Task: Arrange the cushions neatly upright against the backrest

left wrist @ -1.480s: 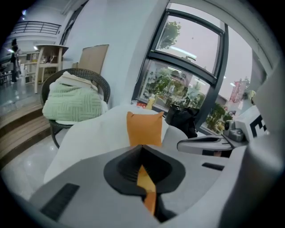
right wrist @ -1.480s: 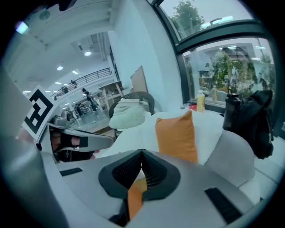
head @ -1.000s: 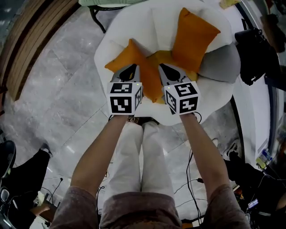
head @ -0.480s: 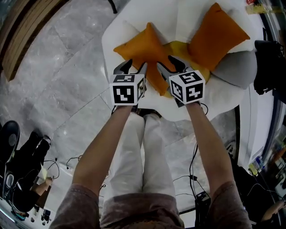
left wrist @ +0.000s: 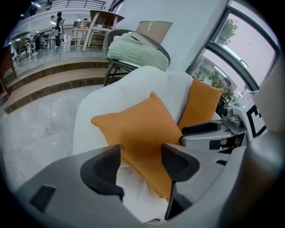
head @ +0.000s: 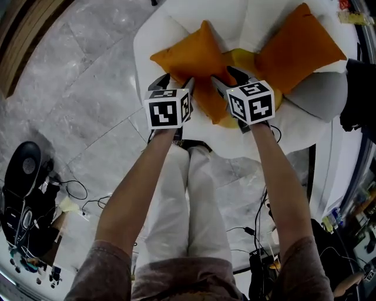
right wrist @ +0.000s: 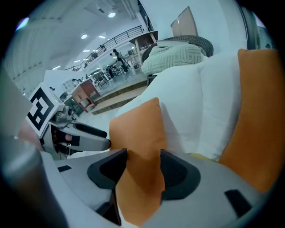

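An orange cushion (head: 191, 56) (left wrist: 138, 124) (right wrist: 138, 129) lies tilted on the white armchair (head: 235, 17), its near edge toward me. My left gripper (head: 175, 83) (left wrist: 140, 153) has just been opening; the cushion's lower left part sits between its jaws, with white seat showing beside the left pad. My right gripper (head: 229, 79) (right wrist: 142, 158) has also just been opening, and the cushion's near corner fills the gap between its jaws. A second orange cushion (head: 299, 47) (right wrist: 258, 111) leans against the backrest on the right. A yellow cushion (head: 242, 60) lies between the two.
A grey cushion (head: 320, 94) rests on the armchair's right side. A black bag (head: 358, 94) hangs further right. Behind the armchair is a wicker chair with a folded green blanket (left wrist: 138, 49). Cables (head: 70, 194) and dark gear lie on the marble floor at left.
Both grippers have come down and forward onto the left orange cushion. Their jaws, shut a second ago, now stand apart around its near edge.
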`<state>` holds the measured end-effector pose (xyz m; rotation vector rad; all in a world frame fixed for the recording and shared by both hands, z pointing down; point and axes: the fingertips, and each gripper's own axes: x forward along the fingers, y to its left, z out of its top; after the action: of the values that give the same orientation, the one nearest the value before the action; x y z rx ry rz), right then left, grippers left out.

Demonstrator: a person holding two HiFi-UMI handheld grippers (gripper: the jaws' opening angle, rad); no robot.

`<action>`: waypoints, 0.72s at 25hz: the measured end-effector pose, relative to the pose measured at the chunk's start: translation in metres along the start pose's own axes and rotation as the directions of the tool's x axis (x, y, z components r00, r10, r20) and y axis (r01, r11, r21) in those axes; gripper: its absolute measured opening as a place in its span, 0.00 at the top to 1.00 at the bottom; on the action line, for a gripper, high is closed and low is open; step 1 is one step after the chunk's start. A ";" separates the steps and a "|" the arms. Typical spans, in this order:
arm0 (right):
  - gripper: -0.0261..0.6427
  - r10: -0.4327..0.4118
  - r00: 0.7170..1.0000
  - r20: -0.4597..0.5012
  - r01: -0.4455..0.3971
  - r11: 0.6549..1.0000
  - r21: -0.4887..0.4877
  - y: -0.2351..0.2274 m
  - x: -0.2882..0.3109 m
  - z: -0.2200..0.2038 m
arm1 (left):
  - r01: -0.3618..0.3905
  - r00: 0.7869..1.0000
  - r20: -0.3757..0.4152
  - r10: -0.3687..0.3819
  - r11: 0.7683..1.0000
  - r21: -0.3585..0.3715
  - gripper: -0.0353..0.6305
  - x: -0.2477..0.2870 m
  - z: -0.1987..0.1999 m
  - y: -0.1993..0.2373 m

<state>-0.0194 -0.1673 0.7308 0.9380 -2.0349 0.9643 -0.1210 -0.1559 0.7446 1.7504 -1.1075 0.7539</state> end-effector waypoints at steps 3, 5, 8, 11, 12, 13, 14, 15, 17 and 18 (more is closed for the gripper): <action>0.62 0.019 1.000 0.002 -0.019 0.999 0.032 -0.003 0.009 -0.001 | 0.011 1.000 0.002 -0.011 1.000 -0.026 0.53 0.011 0.000 0.004; 0.62 0.023 1.000 0.011 -0.023 0.999 0.047 -0.006 0.013 -0.001 | 0.020 1.000 0.008 -0.020 0.999 -0.031 0.53 0.016 0.000 0.005; 0.62 0.021 1.000 0.023 -0.022 0.998 0.062 -0.011 0.015 -0.002 | 0.031 0.999 0.010 -0.030 0.999 -0.033 0.53 0.022 0.002 0.004; 0.68 0.016 1.000 0.015 -0.017 0.998 0.064 -0.011 0.019 -0.002 | 0.044 0.999 0.001 -0.044 0.999 -0.024 0.59 0.024 0.005 0.001; 0.73 0.013 1.000 0.004 -0.014 0.998 0.059 -0.009 0.020 -0.003 | 0.043 0.999 -0.004 -0.043 0.999 -0.009 0.67 0.024 0.004 -0.001; 0.79 0.010 1.000 -0.009 -0.010 0.999 0.052 -0.007 0.022 -0.005 | 0.036 0.999 -0.008 -0.036 0.999 0.012 0.75 0.024 0.003 -0.002; 0.82 0.007 1.000 -0.020 -0.006 0.999 0.047 -0.005 0.024 -0.007 | 0.029 1.000 -0.009 -0.028 0.999 0.031 0.81 0.025 0.001 -0.003; 0.83 0.004 1.000 -0.025 -0.003 0.999 0.049 -0.004 0.025 -0.008 | 0.025 1.000 -0.007 -0.025 0.999 0.040 0.84 0.025 0.000 -0.003; 0.83 0.002 1.000 -0.024 -0.001 0.998 0.065 -0.004 0.025 -0.007 | 0.026 1.000 -0.003 -0.026 0.999 0.043 0.85 0.024 0.001 -0.003; 0.83 0.003 1.000 -0.021 -0.001 0.998 0.070 -0.004 0.024 -0.006 | 0.027 1.000 -0.004 -0.027 0.998 0.049 0.86 0.023 0.002 -0.004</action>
<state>-0.0263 -0.1716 0.7542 0.9585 -1.9957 1.0483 -0.1081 -0.1654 0.7619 1.8010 -1.0694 0.7728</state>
